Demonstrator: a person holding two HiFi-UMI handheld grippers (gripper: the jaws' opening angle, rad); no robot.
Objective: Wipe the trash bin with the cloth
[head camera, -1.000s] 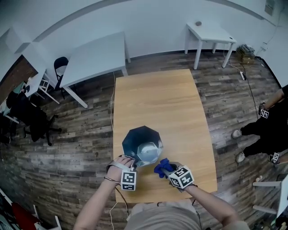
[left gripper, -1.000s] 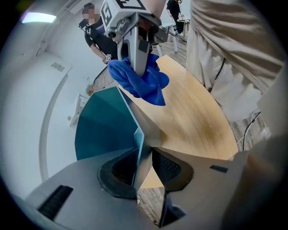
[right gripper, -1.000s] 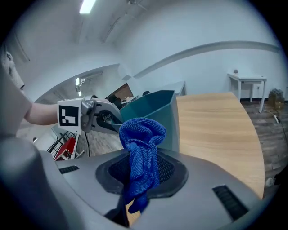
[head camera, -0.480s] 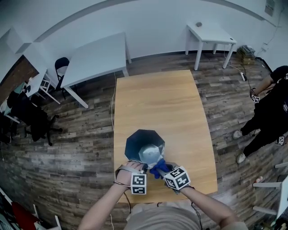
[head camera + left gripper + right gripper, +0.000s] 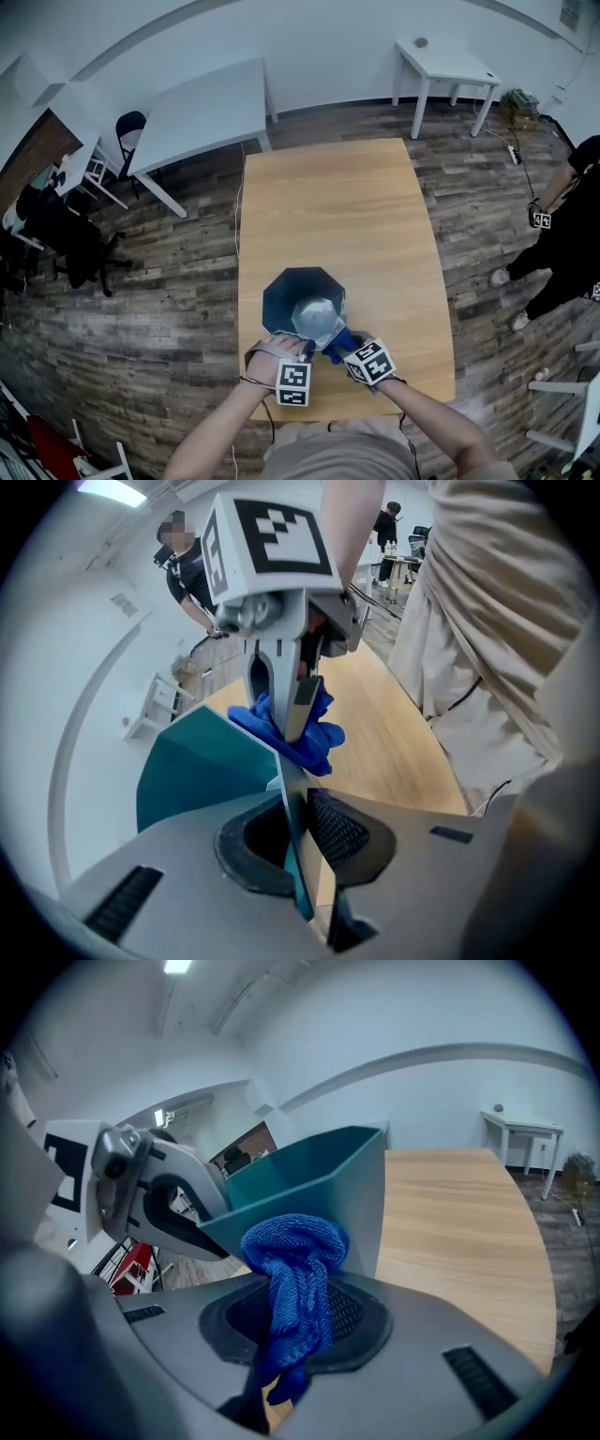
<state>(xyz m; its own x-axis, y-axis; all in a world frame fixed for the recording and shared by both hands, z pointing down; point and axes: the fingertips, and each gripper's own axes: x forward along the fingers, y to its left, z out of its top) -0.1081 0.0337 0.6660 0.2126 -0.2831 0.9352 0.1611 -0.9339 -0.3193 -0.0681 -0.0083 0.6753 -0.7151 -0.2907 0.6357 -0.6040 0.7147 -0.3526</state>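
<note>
— Wooden tabletop (image 5: 337, 206) in a pale room: where on it is the bin?
— Close to my edge of the table, upright, mouth up. It's a teal, eight-sided plastic trash bin (image 5: 298, 298) with a pale, shiny inside. Both my claws are at its near rim.
— What has just changed?
— A second ago the jaws of my left gripper (image 5: 296, 836) stood apart beside that rim. They have just been closing, and now they are pressed on the thin near wall. One pad is inside the bin and one outside, with the teal edge running between them, so the bin is pinned.
— And the other claw?
— My right gripper (image 5: 295, 1330) pinches the blue microfibre cloth (image 5: 295, 1260), with a bunched wad sticking out past the pads. A second ago that wad hung just beside the bin, apart from it. Now it is up at the near rim, right next to my left claw. In the left gripper view it looks to be touching the top edge of the wall, though I can't tell how firmly.
— What does that mean for the wiping?
— I judge the set-up done and the first stroke about to begin: one claw steadies the bin and the other rubs. The next move calls for dragging the wad along the wall while the left grip holds. The wall is thin and the bin looks light, so a hard push could flex it or tip it towards me.
</note>
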